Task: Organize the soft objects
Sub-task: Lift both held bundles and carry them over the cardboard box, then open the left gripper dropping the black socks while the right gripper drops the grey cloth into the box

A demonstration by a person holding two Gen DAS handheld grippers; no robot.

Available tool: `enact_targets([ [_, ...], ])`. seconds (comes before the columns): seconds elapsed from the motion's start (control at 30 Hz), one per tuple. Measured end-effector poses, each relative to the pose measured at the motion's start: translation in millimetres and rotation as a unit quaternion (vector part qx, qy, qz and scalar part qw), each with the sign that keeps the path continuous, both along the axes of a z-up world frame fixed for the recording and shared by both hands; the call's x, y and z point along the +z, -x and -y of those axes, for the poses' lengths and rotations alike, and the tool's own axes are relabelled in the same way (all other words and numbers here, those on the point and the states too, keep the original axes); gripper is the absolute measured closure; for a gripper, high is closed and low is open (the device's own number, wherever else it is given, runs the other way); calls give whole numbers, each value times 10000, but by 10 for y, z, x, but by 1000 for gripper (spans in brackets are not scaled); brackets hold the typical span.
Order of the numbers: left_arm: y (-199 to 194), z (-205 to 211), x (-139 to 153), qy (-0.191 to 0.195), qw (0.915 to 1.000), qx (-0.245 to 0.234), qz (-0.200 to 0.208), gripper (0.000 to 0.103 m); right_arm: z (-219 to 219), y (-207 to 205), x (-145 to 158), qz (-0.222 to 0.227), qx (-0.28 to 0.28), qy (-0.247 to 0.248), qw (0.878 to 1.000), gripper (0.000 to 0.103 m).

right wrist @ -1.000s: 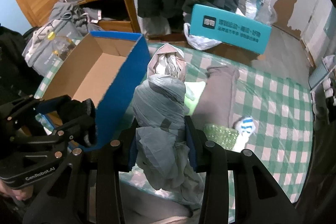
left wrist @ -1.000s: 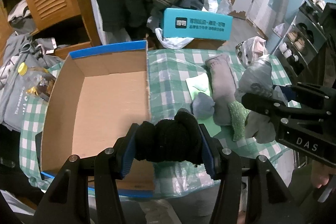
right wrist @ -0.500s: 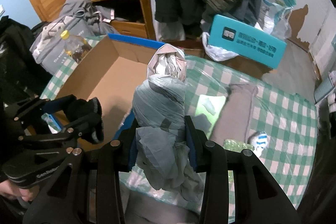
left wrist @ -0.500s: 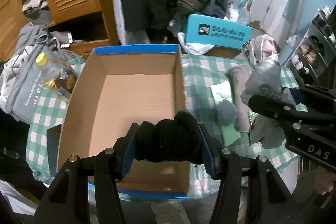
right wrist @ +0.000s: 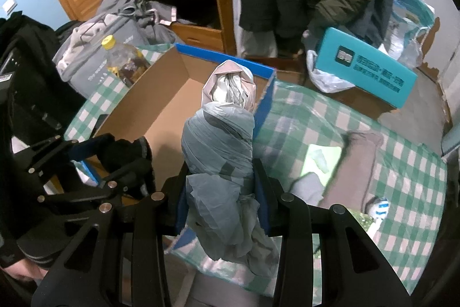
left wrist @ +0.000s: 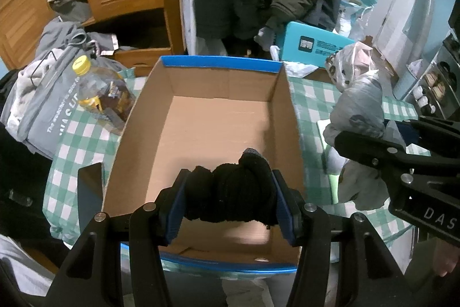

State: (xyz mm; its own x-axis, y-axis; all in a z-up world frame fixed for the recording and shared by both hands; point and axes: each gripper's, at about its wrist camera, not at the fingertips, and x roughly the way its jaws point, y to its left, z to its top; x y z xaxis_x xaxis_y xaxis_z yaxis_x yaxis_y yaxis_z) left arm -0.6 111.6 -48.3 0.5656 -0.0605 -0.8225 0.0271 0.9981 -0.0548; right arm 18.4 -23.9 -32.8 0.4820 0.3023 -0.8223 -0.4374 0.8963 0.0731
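Observation:
My left gripper [left wrist: 230,197] is shut on a black rolled sock bundle [left wrist: 230,192] and hangs over the near end of an open cardboard box with a blue rim [left wrist: 221,65]; the box floor is bare. The same gripper [right wrist: 112,154] with its black bundle shows at the left of the right wrist view. My right gripper [right wrist: 221,192] is shut on a grey rolled cloth bundle [right wrist: 221,146], which stands up past the fingers and sits over the box's right wall [right wrist: 264,102]. That bundle [left wrist: 359,111] also shows right of the box in the left wrist view.
On the green checked tablecloth [right wrist: 402,177] lie a brown-grey cloth [right wrist: 356,163], a light green item [right wrist: 319,160] and a white-and-blue sock [right wrist: 376,206]. A yellow-capped bottle [left wrist: 97,94] lies left of the box. A teal carton [right wrist: 368,68], hanging coats and a wooden wardrobe stand behind.
Both grippers have moved left with their bundles. The black bundle now hangs over the box's interior, and the grey bundle has come from over the cloth to the box's right wall.

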Motion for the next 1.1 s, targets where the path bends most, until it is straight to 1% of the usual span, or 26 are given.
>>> enact_targets([
  [0.27, -7, -183, -91, -115, 9998, 174, -49, 47, -300, -92, -110, -137, 187, -40, 9997, 65],
  [0.47, -27, -315, -195, -132, 9993, 306, -179, 47, -461, -175, -251, -281, 241, 14, 9993, 65],
  [0.8, -101, -433, -384, -140, 9979, 417, -468, 46, -624, -253, -434, -487, 314, 121, 9982, 65],
  [0.9, -107, -449, -420, -164, 9973, 462, -542, 45, -640, -277, -466, -558, 306, 121, 9979, 63],
  [1.0, -114, -465, -430, -188, 9969, 512, -558, 40, -641, -294, -473, -603, 297, 94, 9977, 63],
  [1.03, -118, -468, -432, -201, 9967, 541, -572, 36, -638, -300, -470, -610, 295, 95, 9977, 61],
  [1.1, -120, -473, -429, -231, 9964, 589, -561, 30, -636, -300, -468, -596, 296, 97, 9977, 54],
])
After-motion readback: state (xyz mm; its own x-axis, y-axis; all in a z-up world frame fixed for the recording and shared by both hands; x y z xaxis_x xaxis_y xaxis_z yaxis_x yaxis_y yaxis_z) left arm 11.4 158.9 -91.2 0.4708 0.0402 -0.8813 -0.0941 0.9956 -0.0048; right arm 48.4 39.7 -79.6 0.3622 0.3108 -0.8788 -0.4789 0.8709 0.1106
